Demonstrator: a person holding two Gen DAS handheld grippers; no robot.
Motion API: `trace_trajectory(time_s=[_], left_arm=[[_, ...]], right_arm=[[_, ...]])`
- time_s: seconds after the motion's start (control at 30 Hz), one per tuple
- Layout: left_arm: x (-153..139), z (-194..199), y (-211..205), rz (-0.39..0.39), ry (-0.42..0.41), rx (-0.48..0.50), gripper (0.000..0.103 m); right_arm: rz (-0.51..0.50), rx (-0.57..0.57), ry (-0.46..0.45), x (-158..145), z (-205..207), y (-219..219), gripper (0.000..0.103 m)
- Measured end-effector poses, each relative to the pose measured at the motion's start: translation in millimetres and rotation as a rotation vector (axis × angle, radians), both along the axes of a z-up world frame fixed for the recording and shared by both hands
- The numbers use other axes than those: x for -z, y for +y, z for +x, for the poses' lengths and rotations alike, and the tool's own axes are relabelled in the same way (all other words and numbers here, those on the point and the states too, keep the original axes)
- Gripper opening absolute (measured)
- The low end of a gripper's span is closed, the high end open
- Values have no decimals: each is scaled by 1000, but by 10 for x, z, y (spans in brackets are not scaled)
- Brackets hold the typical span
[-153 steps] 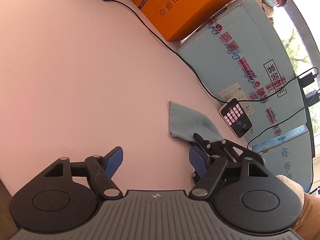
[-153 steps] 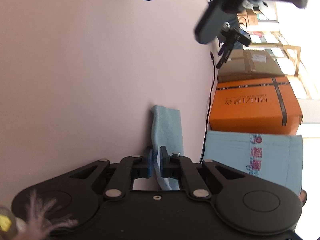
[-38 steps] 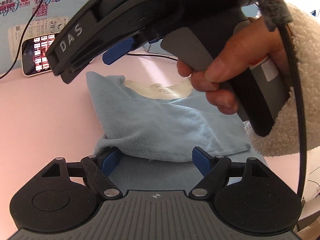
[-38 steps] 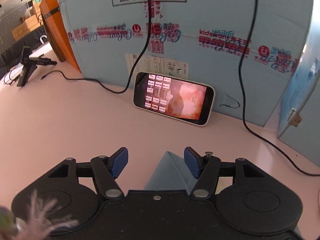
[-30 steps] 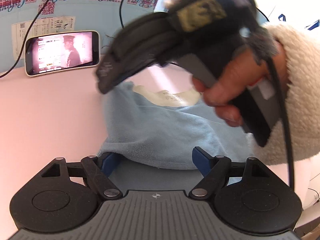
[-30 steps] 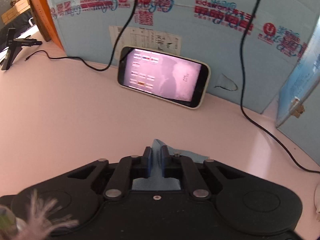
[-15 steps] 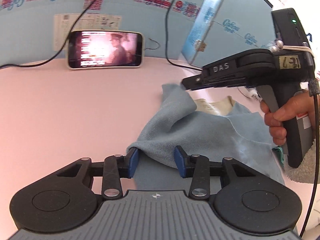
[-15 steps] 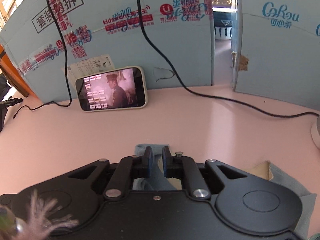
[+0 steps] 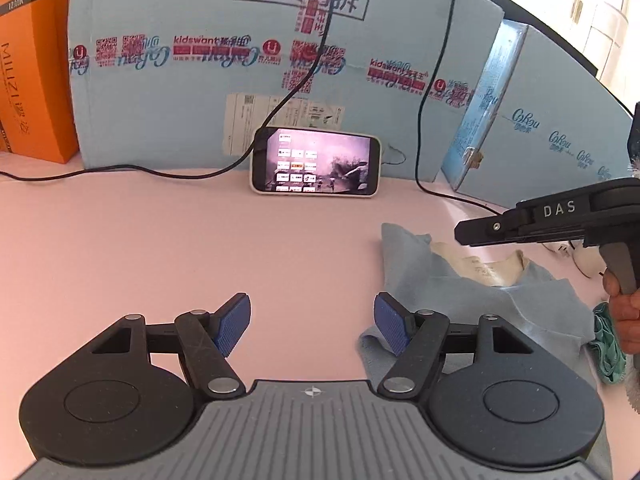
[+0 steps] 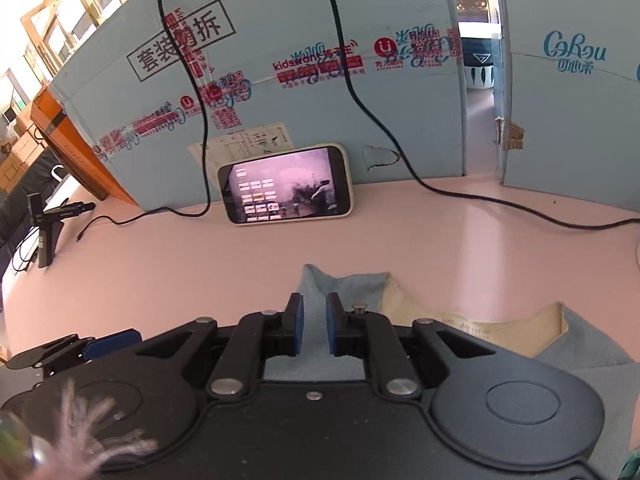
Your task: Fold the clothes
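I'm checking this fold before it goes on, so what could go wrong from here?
1. The right gripper is opening over a raised corner of the blue garment; the fold may slump.
2. The left gripper is opening with nothing between its pads, so that edge lies loose.
3. The phone and its cable sit close ahead.

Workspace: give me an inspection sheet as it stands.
Surface: pink table, bare at left.
Job's things: blue garment lying loosely bunched, cream inner lining showing.
Clutter: phone propped against blue cardboard box, screen lit; teal cloth at right edge.
Grippers: left tool opening, nothing between its pads; right tool opening narrowly above the garment's corner.
Cables: black cable running to the phone; another behind it.
Surroundings: orange box at left.
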State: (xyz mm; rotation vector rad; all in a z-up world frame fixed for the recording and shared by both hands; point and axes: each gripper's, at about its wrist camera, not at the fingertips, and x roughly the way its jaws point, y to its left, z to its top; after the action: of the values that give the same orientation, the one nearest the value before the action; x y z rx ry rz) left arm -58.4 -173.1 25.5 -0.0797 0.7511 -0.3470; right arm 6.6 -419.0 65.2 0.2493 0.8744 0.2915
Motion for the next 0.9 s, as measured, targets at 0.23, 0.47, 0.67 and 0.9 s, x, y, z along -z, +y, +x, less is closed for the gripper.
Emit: trace_trajectory(time_s=[0.23, 0.47, 0.67, 0.9], left_arm=[[-124, 11, -233, -16, -42, 120, 64], [-154, 190, -754, 22, -54, 289, 56], [4, 311, -1157, 57, -8, 362, 41], [244, 546, -1305, 144, 38, 322, 35]], right_arm=[[-63, 9, 33, -14, -441, -51, 27], [-131, 111, 36, 20, -919, -329, 41], [-109, 171, 71, 173, -1197, -489, 42], [-50, 230, 98, 366, -1261, -637, 42]])
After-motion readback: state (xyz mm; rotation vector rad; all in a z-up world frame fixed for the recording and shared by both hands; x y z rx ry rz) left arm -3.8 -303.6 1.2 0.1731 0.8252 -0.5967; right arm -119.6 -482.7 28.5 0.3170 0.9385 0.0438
